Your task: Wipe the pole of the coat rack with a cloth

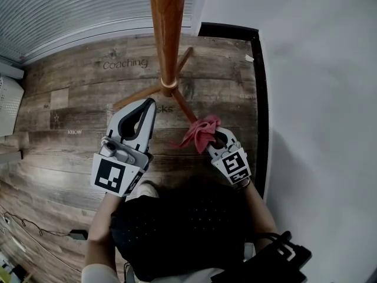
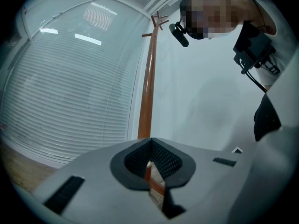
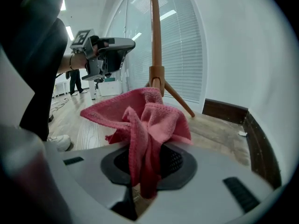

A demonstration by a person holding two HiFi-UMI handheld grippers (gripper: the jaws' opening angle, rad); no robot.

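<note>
Cloth (image 1: 200,131), pink and bunched, is pinched in the right claw (image 1: 214,139) low by the base of the coat rack, near or against a slanted leg (image 1: 187,108) and not yet on the pole (image 1: 168,28). Only a narrow fold sits between the jaws, so dragging it along the wood could pull it free, and the loose flaps might snag on the leg. The left claw (image 1: 149,104) is closed on nothing beside the pole, so nothing steadies the rack if pressed. No container shows in any view.
</note>
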